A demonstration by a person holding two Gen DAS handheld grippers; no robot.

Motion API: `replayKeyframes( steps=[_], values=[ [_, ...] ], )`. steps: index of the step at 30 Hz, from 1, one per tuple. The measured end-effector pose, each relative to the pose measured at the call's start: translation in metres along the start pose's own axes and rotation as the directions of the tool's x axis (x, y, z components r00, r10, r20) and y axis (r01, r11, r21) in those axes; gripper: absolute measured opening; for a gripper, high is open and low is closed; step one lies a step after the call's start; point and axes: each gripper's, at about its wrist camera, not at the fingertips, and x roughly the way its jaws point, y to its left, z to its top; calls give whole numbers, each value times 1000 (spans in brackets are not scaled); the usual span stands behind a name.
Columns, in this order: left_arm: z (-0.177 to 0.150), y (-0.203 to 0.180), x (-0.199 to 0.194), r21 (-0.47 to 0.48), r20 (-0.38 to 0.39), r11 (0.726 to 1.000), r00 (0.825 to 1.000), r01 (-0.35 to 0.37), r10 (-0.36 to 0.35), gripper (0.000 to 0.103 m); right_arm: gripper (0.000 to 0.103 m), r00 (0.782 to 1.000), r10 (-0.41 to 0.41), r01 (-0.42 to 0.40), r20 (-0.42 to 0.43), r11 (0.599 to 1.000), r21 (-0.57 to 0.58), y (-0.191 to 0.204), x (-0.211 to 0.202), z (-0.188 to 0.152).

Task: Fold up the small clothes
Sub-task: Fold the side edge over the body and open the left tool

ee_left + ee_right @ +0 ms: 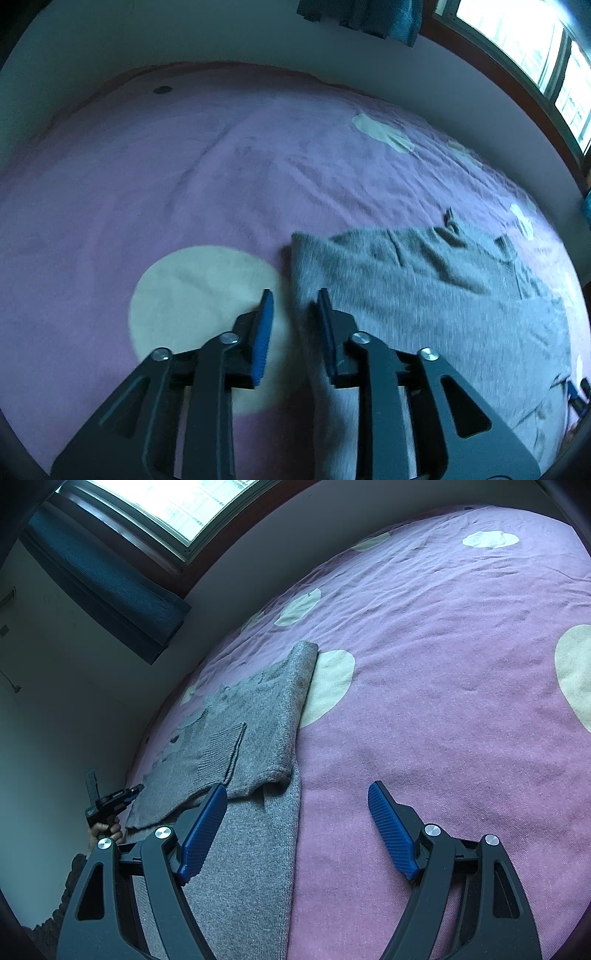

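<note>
On the left wrist view I see the grey knitted sweater (424,291) lying on the pink bedspread (184,177), in the right half of the picture, partly folded and with many wrinkles. My left gripper (294,306) is above the left edge of this sweater; its jaws stand at a narrow gap with nothing between them, one blue pad over a pale round spot (199,291) of the bedspread and the other pad over the grey knit. This view is a little blurred, so I cannot tell if the pads touch the cloth. On the right wrist view the sweater (258,716) lies at the left side, near the edge of the bed, with one part folded over and a ribbed hem on top. My right gripper (297,797) has its jaws wide apart and holds nothing; its left pad is over the lower grey part, its right pad over the bare pink cloth. At the far left of this view I see the other gripper (110,801) with a hand under it, just beside the edge of the sweater. Behind the bed there is a window (166,506) and a dark blue curtain (107,587) on the wall.
</note>
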Motion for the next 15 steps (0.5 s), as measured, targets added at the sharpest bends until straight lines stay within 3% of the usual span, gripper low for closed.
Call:
replayKeyframes(
  steps=[8, 15],
  values=[
    [-47, 0, -41, 27, 6, 999, 1000, -26, 26, 41, 78, 1000, 1, -1, -1, 1000, -1, 0, 0, 0],
    [-94, 5, -87, 25, 19, 999, 1000, -23, 23, 55, 85, 1000, -2, 2, -9, 1000, -26, 5, -1, 1]
  ],
)
